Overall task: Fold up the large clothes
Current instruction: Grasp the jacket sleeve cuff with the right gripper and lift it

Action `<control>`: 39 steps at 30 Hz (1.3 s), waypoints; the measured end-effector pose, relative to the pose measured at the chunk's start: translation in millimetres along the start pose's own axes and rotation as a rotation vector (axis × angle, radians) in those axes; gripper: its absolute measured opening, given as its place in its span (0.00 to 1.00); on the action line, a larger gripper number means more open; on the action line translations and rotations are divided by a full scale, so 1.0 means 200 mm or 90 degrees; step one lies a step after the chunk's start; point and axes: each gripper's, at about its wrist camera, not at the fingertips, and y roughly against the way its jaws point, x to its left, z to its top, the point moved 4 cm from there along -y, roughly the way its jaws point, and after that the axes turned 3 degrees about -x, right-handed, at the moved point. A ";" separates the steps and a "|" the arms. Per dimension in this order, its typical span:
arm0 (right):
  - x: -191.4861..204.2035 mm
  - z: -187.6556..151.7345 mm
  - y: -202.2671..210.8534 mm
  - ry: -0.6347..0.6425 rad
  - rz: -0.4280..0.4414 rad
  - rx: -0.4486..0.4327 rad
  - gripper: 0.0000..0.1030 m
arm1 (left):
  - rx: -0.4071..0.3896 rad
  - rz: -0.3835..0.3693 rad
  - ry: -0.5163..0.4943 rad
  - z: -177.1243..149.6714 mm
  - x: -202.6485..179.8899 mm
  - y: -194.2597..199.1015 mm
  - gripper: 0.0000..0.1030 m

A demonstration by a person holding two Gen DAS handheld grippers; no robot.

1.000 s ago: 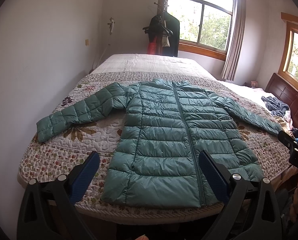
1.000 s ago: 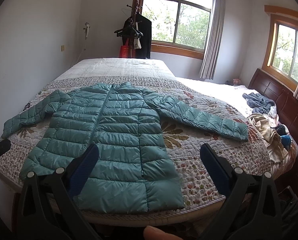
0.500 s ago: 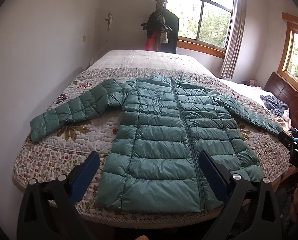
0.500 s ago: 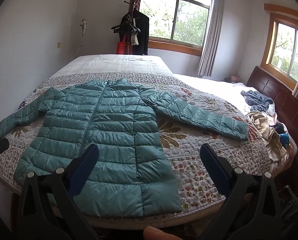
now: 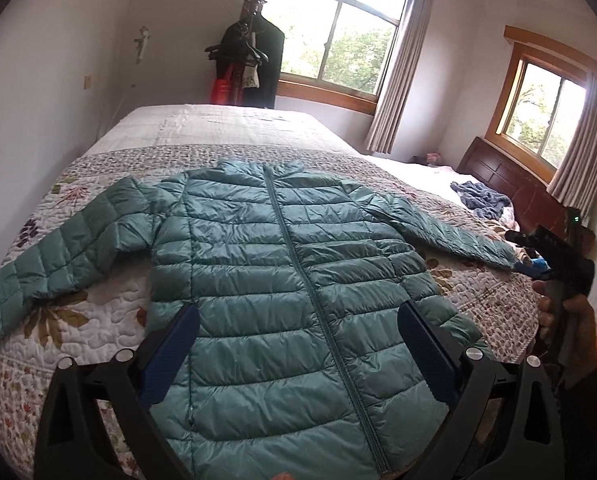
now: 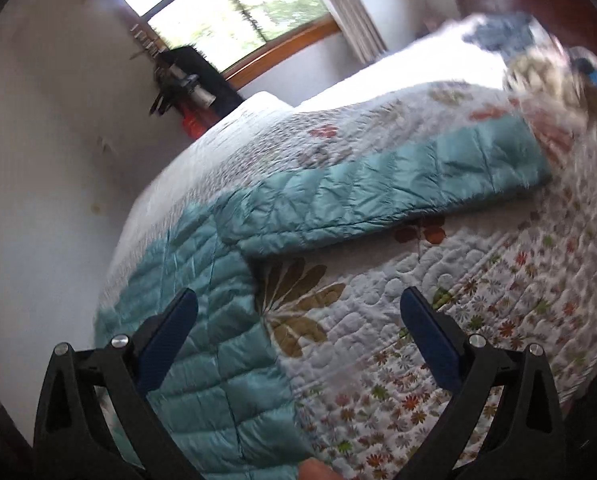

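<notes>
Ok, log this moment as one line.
stage: before first fold | jacket: flat on bed, zipped, sleeves spread | left gripper: open over hem | right gripper: open, near right sleeve, blurred

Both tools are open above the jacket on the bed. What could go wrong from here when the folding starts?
1. The jacket looks puffy and shiny; a fold may spring back or slip from the right tool.
2. Its hem lies at the bed edge, so pulling could drag it off.
3. The right sleeve ends near other clothes and might catch them.
</notes>
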 end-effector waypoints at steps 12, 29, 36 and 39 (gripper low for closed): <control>-0.86 0.22 -0.13 -0.430 0.023 -0.057 0.56 | 0.042 -0.091 0.025 0.06 0.03 -0.21 0.97; -0.98 0.51 -0.28 -0.426 0.020 -0.100 0.26 | 0.112 -0.138 0.182 0.19 0.31 -0.46 0.96; -0.66 0.72 -0.24 -0.280 0.009 -0.126 0.09 | 0.132 -0.167 0.239 0.27 0.42 -0.58 0.96; -0.40 0.83 -0.19 -0.187 0.014 -0.146 0.09 | 0.099 -0.153 0.226 0.36 0.43 -0.57 0.96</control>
